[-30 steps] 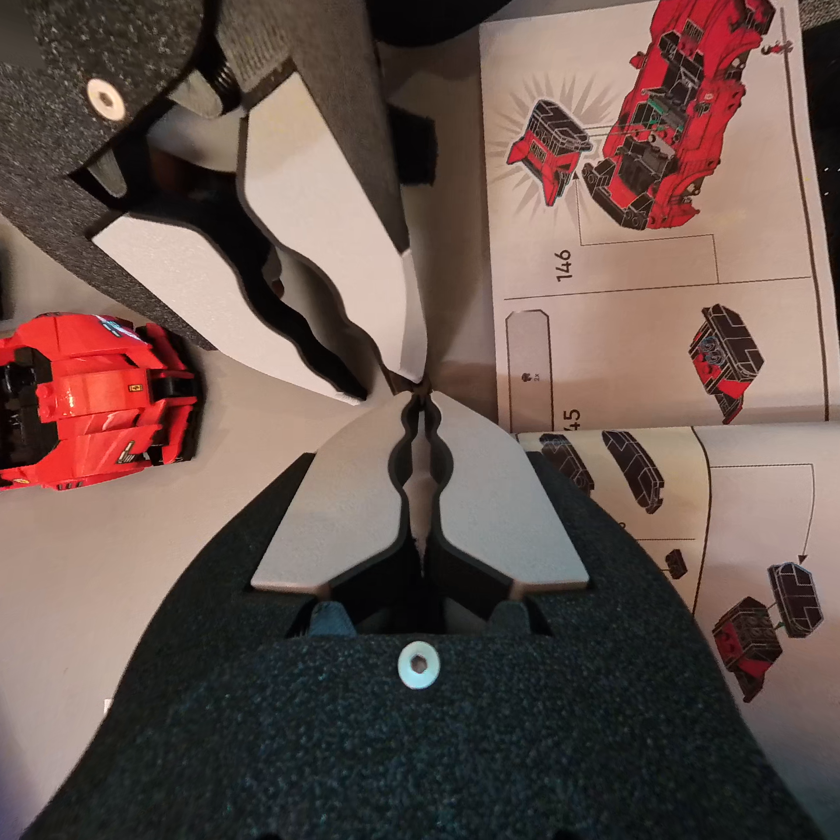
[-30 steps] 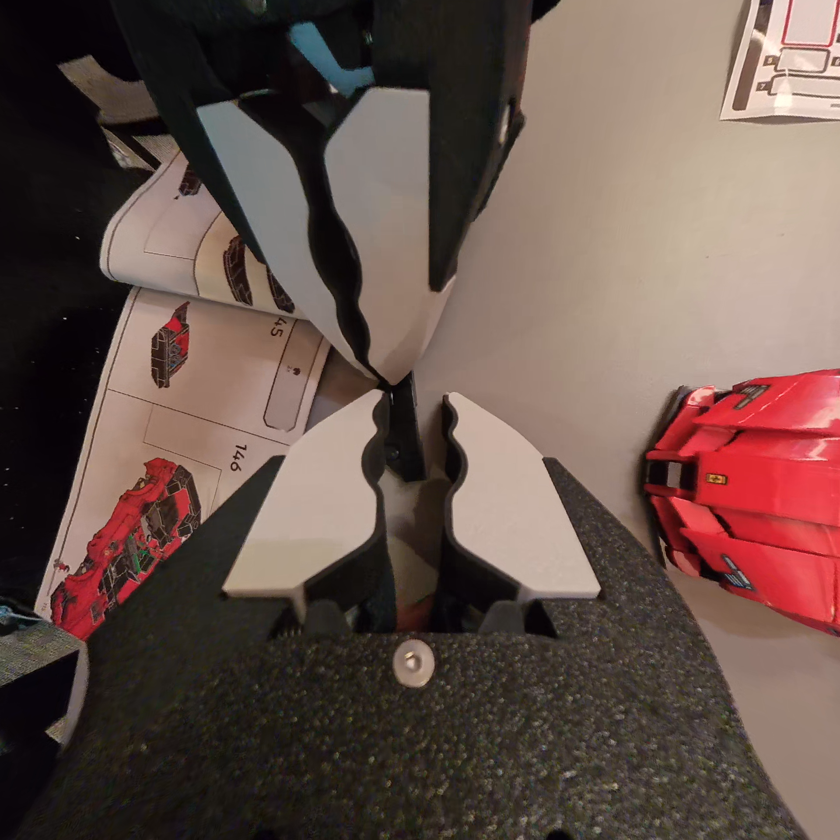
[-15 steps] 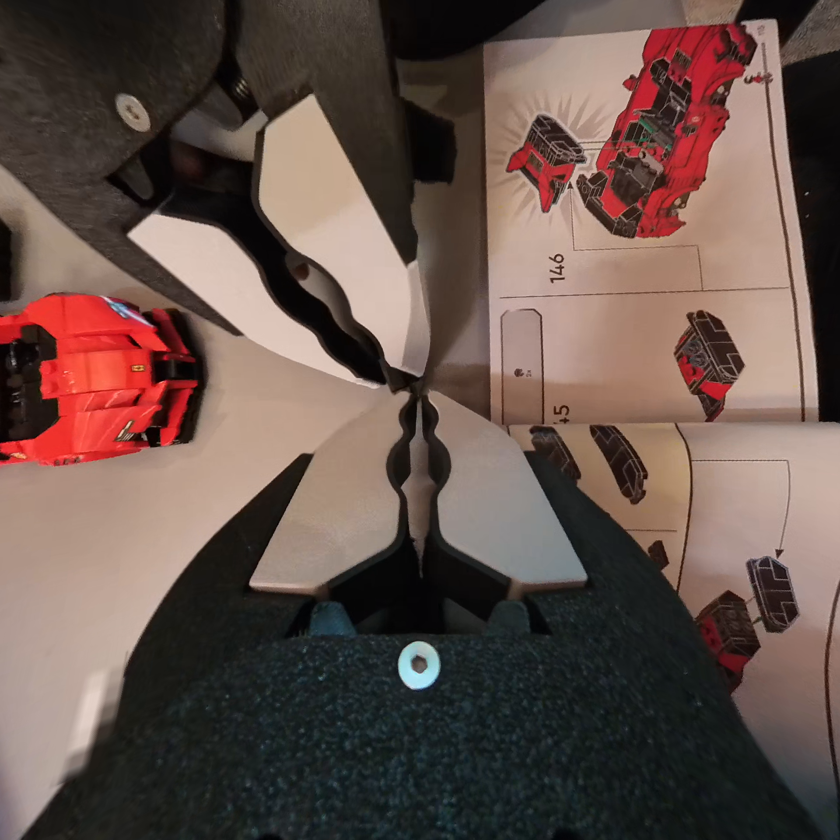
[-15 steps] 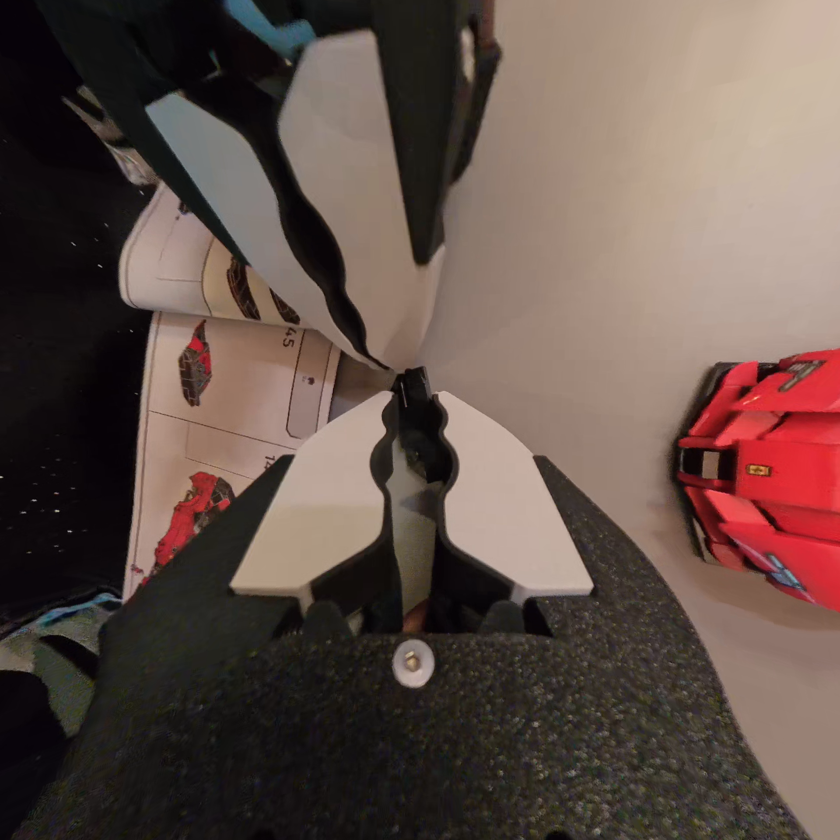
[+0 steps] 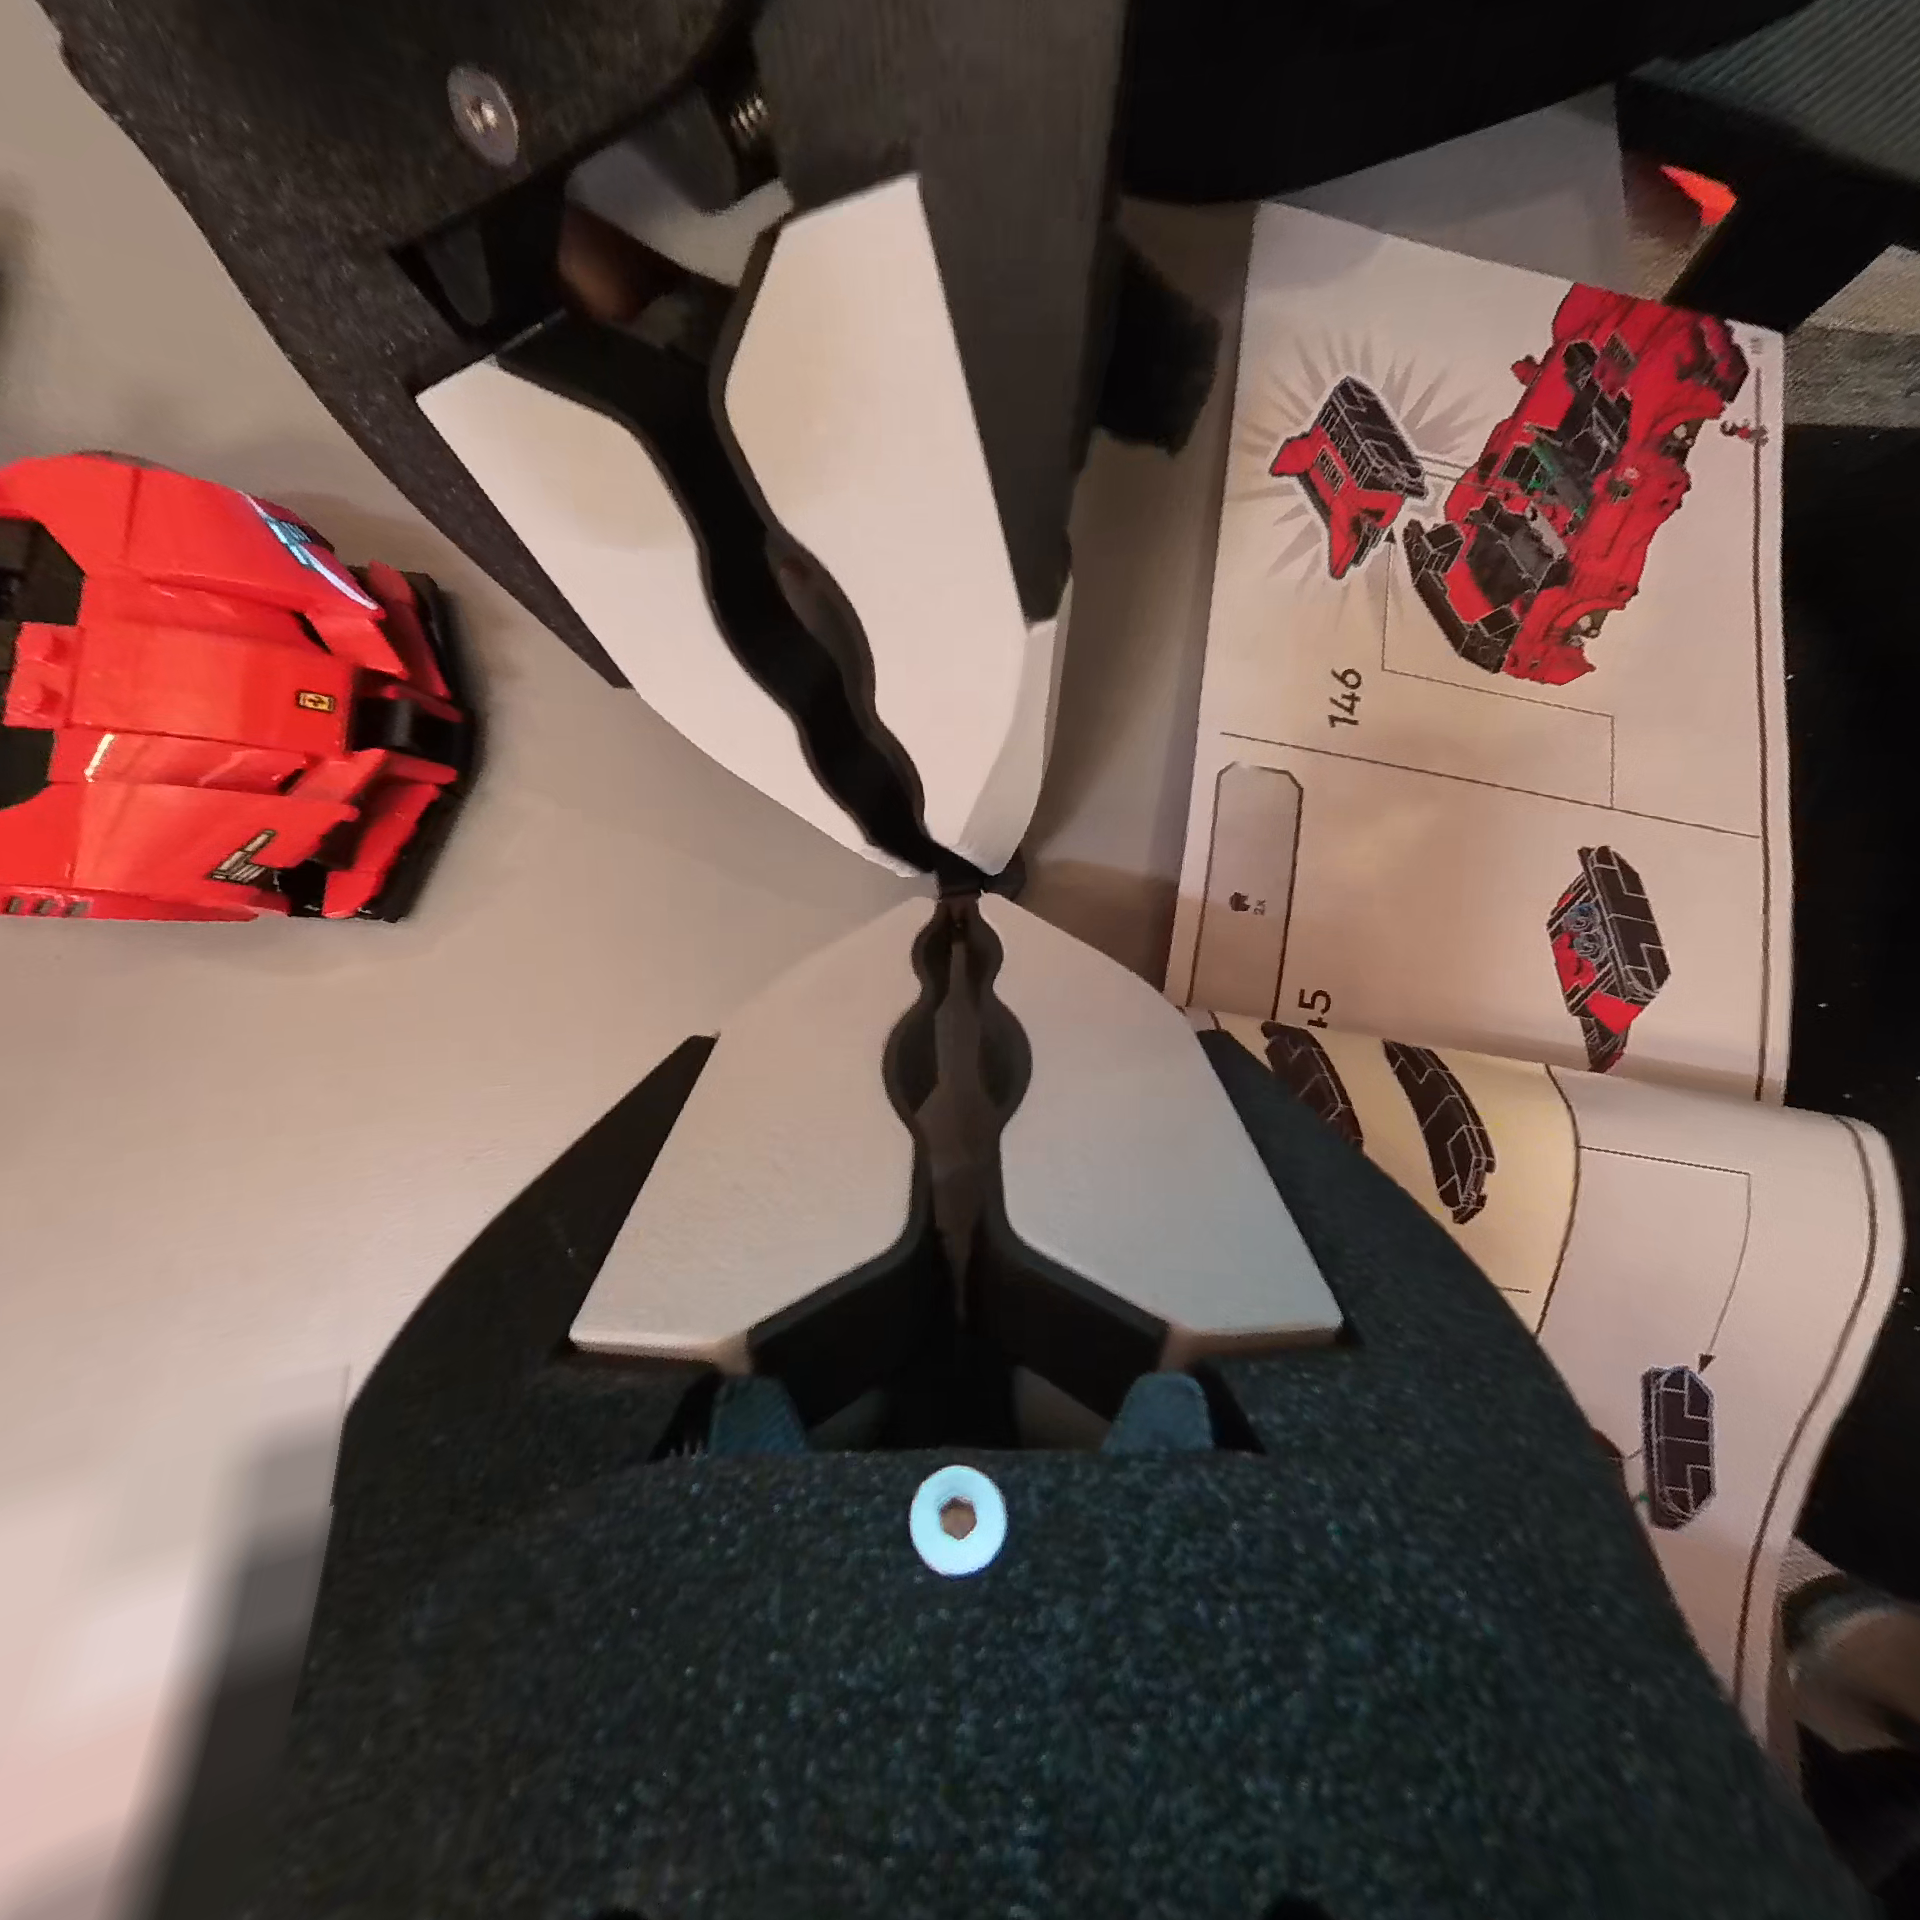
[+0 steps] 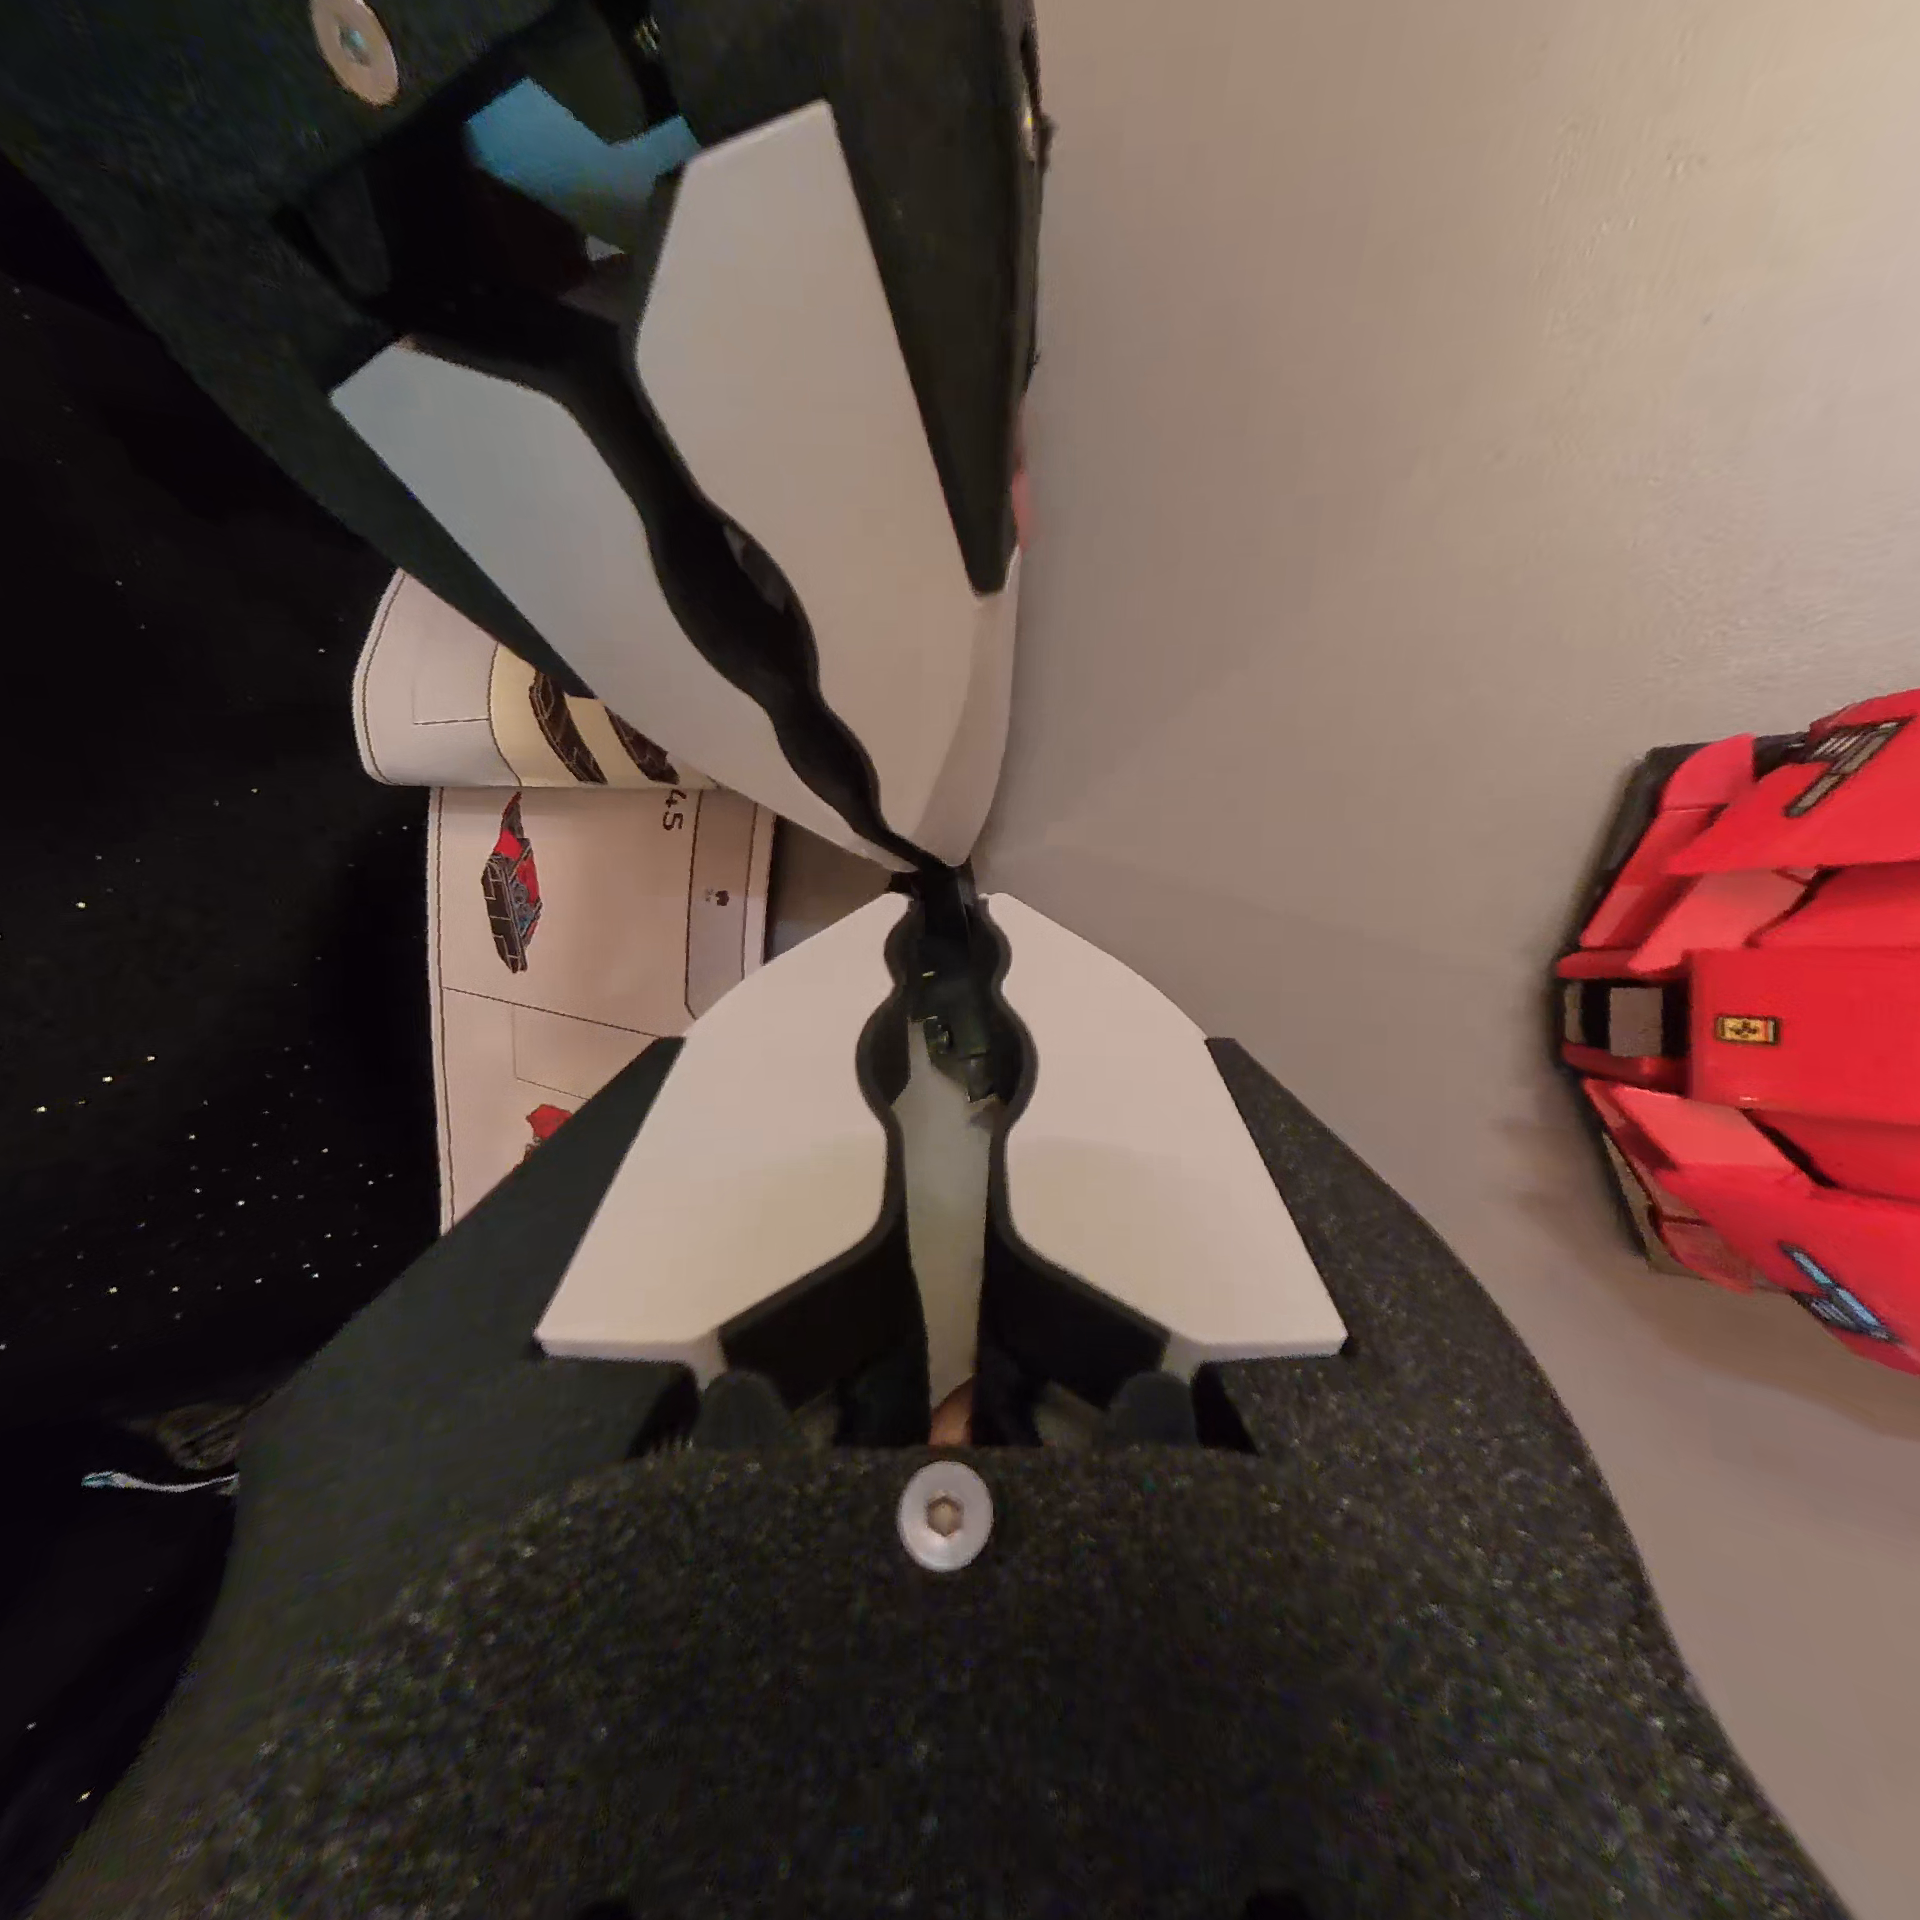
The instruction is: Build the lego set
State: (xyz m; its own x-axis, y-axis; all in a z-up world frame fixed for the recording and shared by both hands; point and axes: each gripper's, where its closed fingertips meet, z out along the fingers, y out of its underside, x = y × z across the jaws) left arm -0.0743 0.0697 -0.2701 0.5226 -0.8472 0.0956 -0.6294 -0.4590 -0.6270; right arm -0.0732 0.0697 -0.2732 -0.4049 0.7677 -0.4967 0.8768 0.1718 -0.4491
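Tip to tip at frame centre, the right tool (image 6: 948,914) pinches a small black lego piece (image 6: 951,1023); the left tool (image 5: 956,914) is clenched beside it, perhaps sharing it. Any twist could flick it onto the table (image 6: 1351,520), away from the red lego car (image 6: 1766,1039) at right

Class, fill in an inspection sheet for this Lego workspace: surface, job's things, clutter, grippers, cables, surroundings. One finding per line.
Surface: pale table, mostly bare.
Job's things: red Lego car on the table; open instruction booklet at its edge; small black piece between the fingers.
Clutter: nothing seen.
Grippers: right gripper shut on the black piece; left gripper shut, tip to tip with it.
Cables: nothing seen.
Surroundings: dark speckled floor beside the table.
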